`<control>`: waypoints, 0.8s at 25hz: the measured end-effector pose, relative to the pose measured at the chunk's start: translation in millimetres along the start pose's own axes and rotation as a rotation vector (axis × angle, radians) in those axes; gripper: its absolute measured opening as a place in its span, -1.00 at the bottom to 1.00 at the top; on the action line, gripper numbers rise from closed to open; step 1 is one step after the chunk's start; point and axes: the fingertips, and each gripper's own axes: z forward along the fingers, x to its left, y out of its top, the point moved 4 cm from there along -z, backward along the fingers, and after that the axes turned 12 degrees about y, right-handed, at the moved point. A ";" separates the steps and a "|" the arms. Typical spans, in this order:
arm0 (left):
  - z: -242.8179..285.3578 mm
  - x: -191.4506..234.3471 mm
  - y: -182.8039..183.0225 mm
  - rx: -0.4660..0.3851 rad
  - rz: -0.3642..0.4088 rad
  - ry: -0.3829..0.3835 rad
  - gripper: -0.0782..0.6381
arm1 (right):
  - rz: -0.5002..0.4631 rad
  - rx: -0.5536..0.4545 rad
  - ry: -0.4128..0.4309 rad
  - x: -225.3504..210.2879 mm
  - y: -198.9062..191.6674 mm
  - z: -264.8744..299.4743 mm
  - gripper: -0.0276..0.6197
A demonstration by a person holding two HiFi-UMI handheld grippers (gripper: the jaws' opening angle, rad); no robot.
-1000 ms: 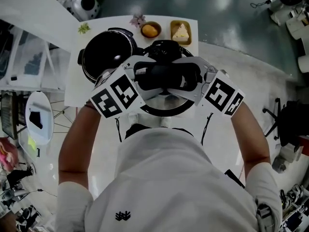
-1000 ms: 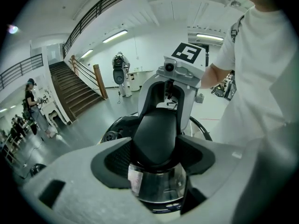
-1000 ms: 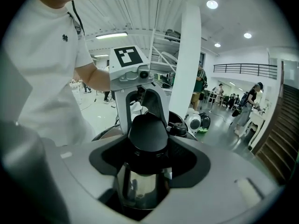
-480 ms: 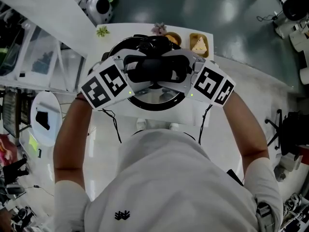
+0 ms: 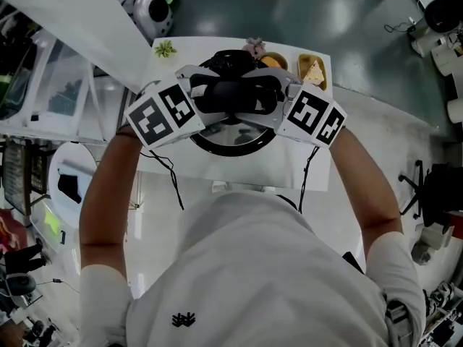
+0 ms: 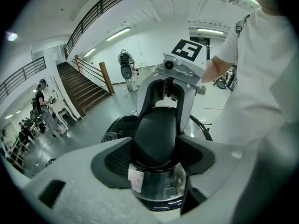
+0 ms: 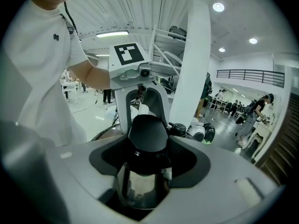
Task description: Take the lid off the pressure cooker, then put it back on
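Fingers [image 6: 112, 158] of the left gripper [image 6: 156, 160] were clamped on one end of the black handle [image 6: 156, 132] of the lid [image 6: 159, 188], with the ribbed pads pressed against its two sides. Fingers [image 7: 187, 160] of the right gripper [image 7: 145, 161] were closed in the same way on the opposite end of that handle, so that the bar was spanned between the two pairs of tips and each gripper was faced by the other across it. Directly beneath both pairs of fingers the shiny middle of the lid was seen, hung from the handle. In the head view the lid's dark ring was shown under the fingertips, over the white table [image 5: 289, 173]. Just beyond the fingers a dark curved part of the pressure cooker [image 5: 230, 58] was visible; whether the lid was seated on it or held just above it could not be told. Farther past the fingertips, at the table's far edge, a small bowl [image 5: 273, 61] and a tray [image 5: 313, 71] with a wedge of cake were set.
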 end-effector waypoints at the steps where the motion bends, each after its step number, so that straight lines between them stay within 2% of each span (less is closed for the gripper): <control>1: 0.8 3.0 -3.3 0.001 0.007 -0.005 0.04 | 0.004 0.002 -0.006 -2.4 -0.3 3.6 -0.05; 12: 23.2 30.3 -35.6 0.006 0.040 -0.071 0.04 | 0.054 0.012 -0.058 -29.6 -16.3 36.0 -0.05; 20: 41.4 38.9 -50.4 0.019 0.053 -0.094 0.04 | 0.077 0.002 -0.062 -41.8 -34.2 49.8 -0.05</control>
